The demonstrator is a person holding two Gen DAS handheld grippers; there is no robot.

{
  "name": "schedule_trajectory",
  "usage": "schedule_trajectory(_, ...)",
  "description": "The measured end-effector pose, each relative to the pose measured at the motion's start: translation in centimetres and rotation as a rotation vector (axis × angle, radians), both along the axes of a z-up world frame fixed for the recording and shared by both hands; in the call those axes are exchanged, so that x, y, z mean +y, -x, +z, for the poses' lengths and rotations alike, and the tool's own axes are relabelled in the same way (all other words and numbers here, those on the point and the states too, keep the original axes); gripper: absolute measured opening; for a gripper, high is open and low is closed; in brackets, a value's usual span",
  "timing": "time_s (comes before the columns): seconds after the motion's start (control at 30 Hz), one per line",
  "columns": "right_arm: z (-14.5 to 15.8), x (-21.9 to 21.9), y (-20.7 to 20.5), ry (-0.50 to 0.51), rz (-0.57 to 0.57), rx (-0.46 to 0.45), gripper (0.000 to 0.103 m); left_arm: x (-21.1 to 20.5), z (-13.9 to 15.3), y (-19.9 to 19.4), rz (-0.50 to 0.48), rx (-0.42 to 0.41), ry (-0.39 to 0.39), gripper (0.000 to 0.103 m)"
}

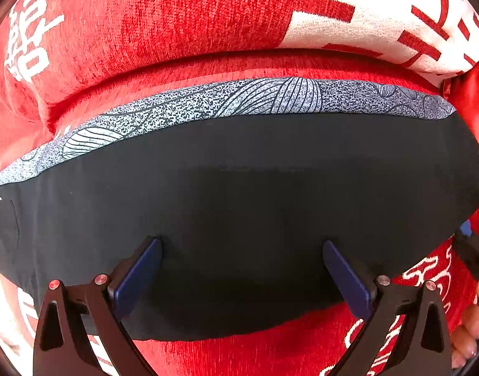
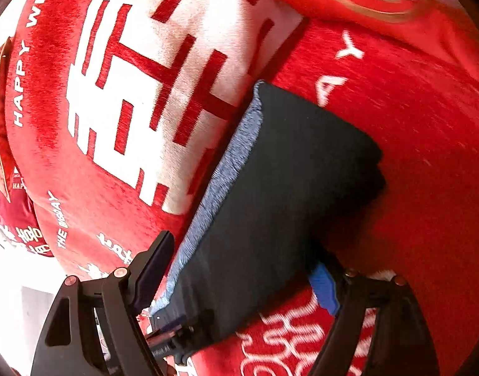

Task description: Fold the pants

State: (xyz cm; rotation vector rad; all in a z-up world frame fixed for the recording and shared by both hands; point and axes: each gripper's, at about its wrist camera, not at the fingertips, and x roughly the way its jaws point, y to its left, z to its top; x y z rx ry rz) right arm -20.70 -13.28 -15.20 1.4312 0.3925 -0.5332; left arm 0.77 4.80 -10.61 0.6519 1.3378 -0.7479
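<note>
Both grippers' fingers are spread wide, pinching nothing: left gripper (image 1: 242, 269) hovers over the dark pants (image 1: 239, 188), folded lengthwise on the red blanket (image 1: 177, 15), right gripper (image 2: 239, 279) straddling one end, probably lining up the next fold.

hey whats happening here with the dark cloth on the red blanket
A person is folding dark pants on a red blanket using a hand-held gripper in each hand. The pants lie flat as a folded strip, with a grey patterned band along the far edge. The left hand-held gripper is open and points down over the near edge of the pants. The right hand-held gripper is also open, angled across one end of the strip. Neither grips the cloth at this moment.
</note>
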Motion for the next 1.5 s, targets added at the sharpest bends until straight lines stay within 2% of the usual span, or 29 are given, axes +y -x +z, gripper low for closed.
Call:
schedule_trajectory(0.17,0.0,-0.3,-0.3,-0.054,-0.040,0.015,0.083,0.0,-0.4,0.3,-0.009,0.009,-0.004,0.103)
schedule_trajectory(0.3,0.6,1.6,1.5,-0.110,-0.060,0.129,0.082,-0.1,-0.5,-0.1,-0.016,0.019,-0.012,0.103)
schedule_trajectory(0.4,0.2,2.2,2.1,-0.131,-0.065,0.120,0.082,-0.3,-0.6,-0.3,-0.019,0.020,-0.009,0.103)
schedule_trajectory(0.53,-0.9,-0.2,0.7,-0.128,-0.101,0.062,0.082,-0.4,-0.8,-0.4,-0.026,0.016,-0.011,0.103)
schedule_trajectory(0.6,-1.3,-1.7,-0.5,-0.136,-0.099,0.062,0.079,-0.8,-0.3,-0.5,-0.028,0.013,-0.020,0.103)
schedule_trajectory(0.63,-1.3,-2.1,-1.0,-0.146,-0.085,0.076,0.066,-1.0,0.2,-0.6,-0.031,0.005,-0.009,0.103)
schedule_trajectory(0.67,-1.4,-2.3,-1.3,-0.154,-0.072,0.100,0.034,-1.2,1.2,-0.6,-0.038,-0.004,0.024,0.103)
schedule_trajectory(0.7,-1.5,-2.5,-1.4,-0.160,-0.055,0.127,0.019,-1.3,1.8,-0.6,-0.044,-0.008,0.051,0.103)
schedule_trajectory(0.77,-1.4,-2.3,-1.1,-0.163,-0.045,0.129,0.016,-1.7,2.9,-0.3,-0.068,-0.018,0.101,0.103)
schedule_trajectory(0.83,-1.0,-2.1,-0.8,-0.154,-0.034,0.140,0.015,-2.0,2.5,0.0,-0.096,-0.003,0.113,0.103)
schedule_trajectory(0.93,0.5,-1.9,-1.4,-0.114,-0.001,0.154,0.014,-1.4,-1.4,0.8,-0.101,0.072,0.063,0.099)
schedule_trajectory(0.97,1.3,-1.7,-1.8,-0.088,0.017,0.163,0.014,-1.1,-1.2,1.4,-0.124,0.010,0.124,0.101)
schedule_trajectory(1.03,3.0,-1.4,-3.0,-0.025,0.067,0.190,0.014,-1.0,-1.3,1.9,-0.135,-0.024,0.132,0.101)
schedule_trajectory(1.1,4.6,-1.0,-4.0,0.030,0.109,0.213,0.014,-1.0,-1.3,1.5,-0.118,-0.004,0.139,0.101)
schedule_trajectory(1.23,7.4,0.3,-6.6,0.119,0.190,0.247,0.014,-0.9,-1.4,1.5,-0.136,-0.018,0.158,0.102)
schedule_trajectory(1.43,11.1,3.9,-12.5,0.285,0.357,0.328,0.014,0.2,-1.7,1.3,-0.157,-0.027,0.196,0.102)
schedule_trajectory(1.5,12.0,5.5,-14.7,0.341,0.417,0.362,0.014,0.4,-1.4,0.9,-0.177,-0.005,0.197,0.101)
